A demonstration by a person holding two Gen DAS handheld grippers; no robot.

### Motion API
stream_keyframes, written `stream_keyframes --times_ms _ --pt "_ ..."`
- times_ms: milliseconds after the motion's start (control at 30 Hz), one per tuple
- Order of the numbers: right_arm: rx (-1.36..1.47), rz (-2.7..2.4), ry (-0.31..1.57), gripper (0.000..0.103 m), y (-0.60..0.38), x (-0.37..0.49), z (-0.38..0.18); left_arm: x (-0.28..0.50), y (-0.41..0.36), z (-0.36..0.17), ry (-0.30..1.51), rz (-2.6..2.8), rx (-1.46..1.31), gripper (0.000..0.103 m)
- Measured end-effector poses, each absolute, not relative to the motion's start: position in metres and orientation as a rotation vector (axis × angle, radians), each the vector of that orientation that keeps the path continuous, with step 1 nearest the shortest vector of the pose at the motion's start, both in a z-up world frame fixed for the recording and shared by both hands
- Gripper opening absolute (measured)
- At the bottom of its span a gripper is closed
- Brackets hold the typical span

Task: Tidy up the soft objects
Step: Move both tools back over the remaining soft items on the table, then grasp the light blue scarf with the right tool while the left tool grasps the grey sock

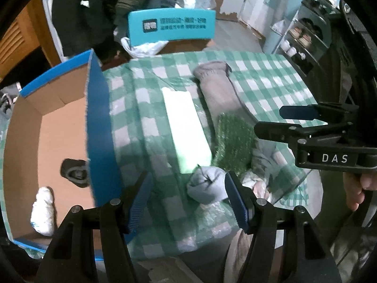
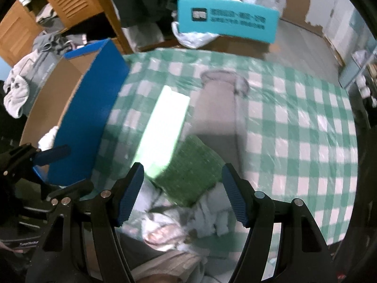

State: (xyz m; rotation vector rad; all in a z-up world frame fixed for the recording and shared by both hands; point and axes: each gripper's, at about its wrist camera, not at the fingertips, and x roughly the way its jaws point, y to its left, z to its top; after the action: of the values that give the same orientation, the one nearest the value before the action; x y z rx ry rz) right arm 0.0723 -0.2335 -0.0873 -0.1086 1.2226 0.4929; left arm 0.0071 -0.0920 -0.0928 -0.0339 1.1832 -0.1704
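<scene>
We see the left gripper (image 1: pixel 187 200) wide open, empty, w/ a grey sock ball (image 1: pixel 206 185) between its fingers on the checked table (image 1: pixel 271 87). Right gripper (image 2: pixel 182 192) also open, empty, above the green cloth (image 2: pixel 190 176); blur hides contact. Box (image 1: pixel 47 129) at left holds a dark sock (image 1: pixel 74 173) and a white one (image 1: pixel 43 210).

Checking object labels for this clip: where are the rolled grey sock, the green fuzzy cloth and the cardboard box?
rolled grey sock (image 1: pixel 207 186): left wrist view, middle of the bundle.
green fuzzy cloth (image 2: pixel 190 173): right wrist view, centre of its top face.
cardboard box (image 1: pixel 100 122): left wrist view, blue side wall.
</scene>
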Motion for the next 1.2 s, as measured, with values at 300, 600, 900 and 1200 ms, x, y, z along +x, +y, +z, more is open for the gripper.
stream_keyframes --times_ms 300,600,900,1200 --pt "-0.093 0.434 1.301 0.069 -0.258 0.059 -0.115 0.002 -0.106 -0.114 1.236 -0.190 -0.040 0.067" --pt "-0.081 0.440 1.373 0.069 -0.264 0.051 -0.135 0.000 -0.110 -0.127 1.276 -0.196 -0.065 0.070" --pt "-0.114 0.430 1.449 0.069 -0.260 0.048 -0.160 0.000 -0.115 -0.138 1.306 -0.209 -0.056 0.070" --pt "-0.175 0.424 1.462 0.072 -0.248 0.053 -0.177 0.005 -0.118 -0.156 1.353 -0.207 -0.053 0.070"
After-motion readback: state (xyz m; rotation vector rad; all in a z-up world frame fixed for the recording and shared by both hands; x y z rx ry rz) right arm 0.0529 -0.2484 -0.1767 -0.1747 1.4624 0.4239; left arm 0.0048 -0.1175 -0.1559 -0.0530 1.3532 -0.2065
